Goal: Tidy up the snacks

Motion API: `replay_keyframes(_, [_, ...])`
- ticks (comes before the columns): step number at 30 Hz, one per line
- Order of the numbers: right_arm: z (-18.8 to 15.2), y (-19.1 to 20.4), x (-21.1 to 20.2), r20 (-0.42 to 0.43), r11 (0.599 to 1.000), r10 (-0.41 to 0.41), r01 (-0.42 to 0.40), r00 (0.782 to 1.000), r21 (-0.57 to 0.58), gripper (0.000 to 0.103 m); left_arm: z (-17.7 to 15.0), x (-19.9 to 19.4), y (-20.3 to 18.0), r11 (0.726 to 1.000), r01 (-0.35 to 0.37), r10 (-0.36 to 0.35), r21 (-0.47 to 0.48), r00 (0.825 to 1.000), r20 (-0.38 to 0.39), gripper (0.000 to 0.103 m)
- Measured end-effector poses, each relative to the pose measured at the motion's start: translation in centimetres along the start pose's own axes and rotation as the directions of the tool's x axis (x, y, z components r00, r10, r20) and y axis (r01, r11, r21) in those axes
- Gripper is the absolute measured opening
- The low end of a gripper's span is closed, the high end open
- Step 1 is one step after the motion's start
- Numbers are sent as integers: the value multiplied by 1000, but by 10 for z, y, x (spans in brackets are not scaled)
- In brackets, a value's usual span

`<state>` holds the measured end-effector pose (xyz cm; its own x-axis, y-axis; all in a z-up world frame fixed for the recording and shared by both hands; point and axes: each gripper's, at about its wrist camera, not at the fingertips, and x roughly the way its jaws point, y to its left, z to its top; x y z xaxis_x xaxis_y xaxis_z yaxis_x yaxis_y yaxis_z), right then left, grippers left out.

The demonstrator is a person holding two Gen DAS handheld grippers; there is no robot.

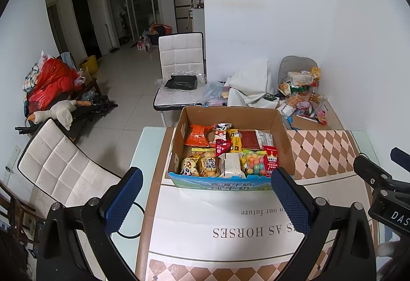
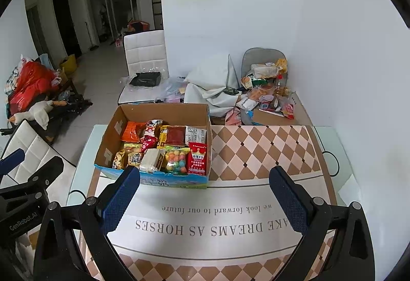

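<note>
An open cardboard box (image 1: 232,114) stands on the table, filled with several snack packets laid in rows: an orange bag (image 1: 196,135), a red packet (image 1: 270,160), a bag of coloured balls (image 1: 253,162). The same box (image 2: 164,110) shows in the right wrist view, left of centre. My left gripper (image 1: 206,183) is open and empty, just in front of the box's near wall. My right gripper (image 2: 205,182) is open and empty, in front of the box's right corner. Each gripper's body shows at the edge of the other's view.
The table carries a checked cloth (image 2: 258,150) with printed words. A pile of other snacks and bags (image 2: 269,91) lies on a cabinet behind the table at the wall. White chairs (image 1: 179,63) stand behind and to the left (image 1: 59,165). The white wall is at the right.
</note>
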<state>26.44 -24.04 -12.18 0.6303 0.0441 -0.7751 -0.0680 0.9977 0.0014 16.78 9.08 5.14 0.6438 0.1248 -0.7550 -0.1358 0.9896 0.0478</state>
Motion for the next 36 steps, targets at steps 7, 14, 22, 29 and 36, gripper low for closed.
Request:
replay_keyframes(7, [-1, -1, -2, 1, 1000, 0, 0, 1000, 3, 103, 3, -6, -7, 1000, 11, -11, 11, 1000, 7, 102])
replay_keyframes(14, [-2, -5, -6, 11, 1000, -4, 4, 1000, 7, 103, 4, -9, -9, 1000, 17, -17, 13, 1000, 9, 102])
replay_keyframes(22, [-1, -10, -17, 18, 1000, -8, 8, 1000, 15, 103, 5, -11, -13, 1000, 23, -23, 14, 1000, 9, 102])
replay_keyframes(29, [0, -9, -23, 16, 1000, -8, 8, 1000, 14, 103, 6, -11, -13, 1000, 21, -21, 14, 1000, 10, 102])
replay_keyframes(36, [-1, -6, -25, 23, 1000, -5, 4, 1000, 14, 103, 6, -13, -15, 1000, 18, -19, 14, 1000, 12, 102])
